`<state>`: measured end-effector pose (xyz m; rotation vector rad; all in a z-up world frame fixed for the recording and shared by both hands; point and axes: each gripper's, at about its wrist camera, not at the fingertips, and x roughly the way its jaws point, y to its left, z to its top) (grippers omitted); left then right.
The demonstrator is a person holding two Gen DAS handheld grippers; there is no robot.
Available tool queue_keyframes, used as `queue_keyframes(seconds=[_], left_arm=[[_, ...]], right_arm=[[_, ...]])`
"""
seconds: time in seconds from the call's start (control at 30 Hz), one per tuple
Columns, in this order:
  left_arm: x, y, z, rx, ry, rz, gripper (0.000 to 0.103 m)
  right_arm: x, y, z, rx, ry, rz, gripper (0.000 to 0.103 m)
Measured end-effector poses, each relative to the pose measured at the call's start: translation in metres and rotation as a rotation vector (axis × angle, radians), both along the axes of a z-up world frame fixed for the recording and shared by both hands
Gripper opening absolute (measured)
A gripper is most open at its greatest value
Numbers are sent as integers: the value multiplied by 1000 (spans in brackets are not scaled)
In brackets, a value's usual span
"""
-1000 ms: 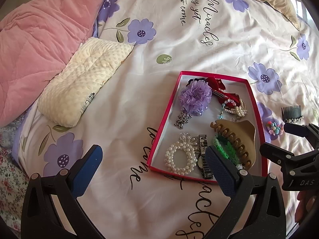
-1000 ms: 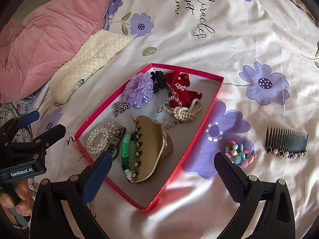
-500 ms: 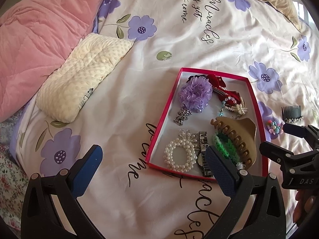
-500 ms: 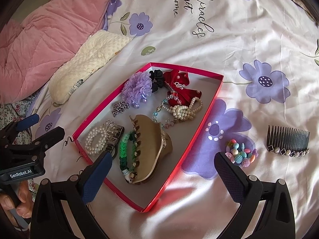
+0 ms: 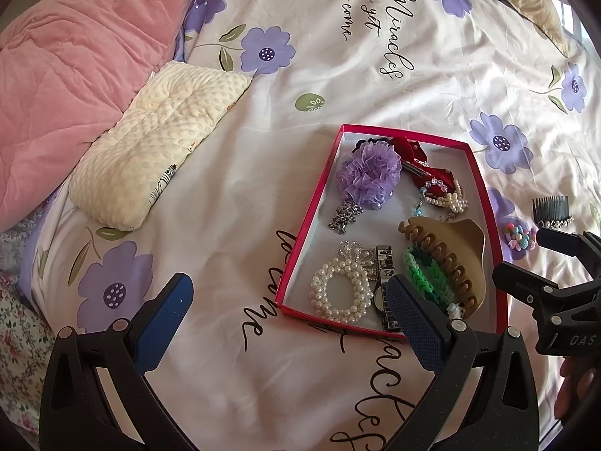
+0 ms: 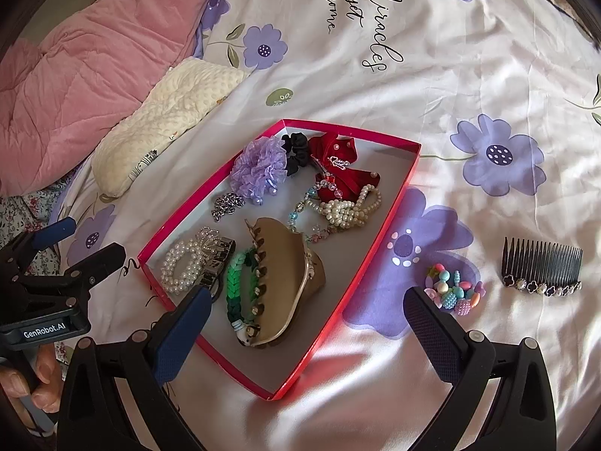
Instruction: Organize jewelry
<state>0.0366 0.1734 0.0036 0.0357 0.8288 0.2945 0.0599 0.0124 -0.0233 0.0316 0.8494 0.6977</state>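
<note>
Left wrist view: the left gripper (image 5: 289, 312) has its fingers spread wide and empty; the red box (image 5: 311, 210) of jewelry lies on the bed ahead of its right finger.

Right wrist view: the right gripper (image 6: 313, 323) is likewise spread wide, the box between its fingers; this view alone plainly shows the bead cluster (image 6: 454, 295) and black comb (image 6: 541, 268) just beyond the right finger.

**Tray and loose pieces on the bedspread**

A shallow tray (image 6: 407, 178) is set on the bedspread (image 6: 469, 75). In it, a claw clip (image 6: 287, 282) is placed near, a pearl necklace (image 6: 349, 206) farther. Right of the tray a beaded bracelet (image 6: 454, 295) is laid, then a hair comb (image 6: 541, 268).
</note>
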Motion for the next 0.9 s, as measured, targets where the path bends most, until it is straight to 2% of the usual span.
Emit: queue_keyframes(seconds=[0.9], left_arm=[[3, 5, -5, -3, 10, 7, 103]], right_arm=[[3, 2, 3, 2, -3, 3, 103]])
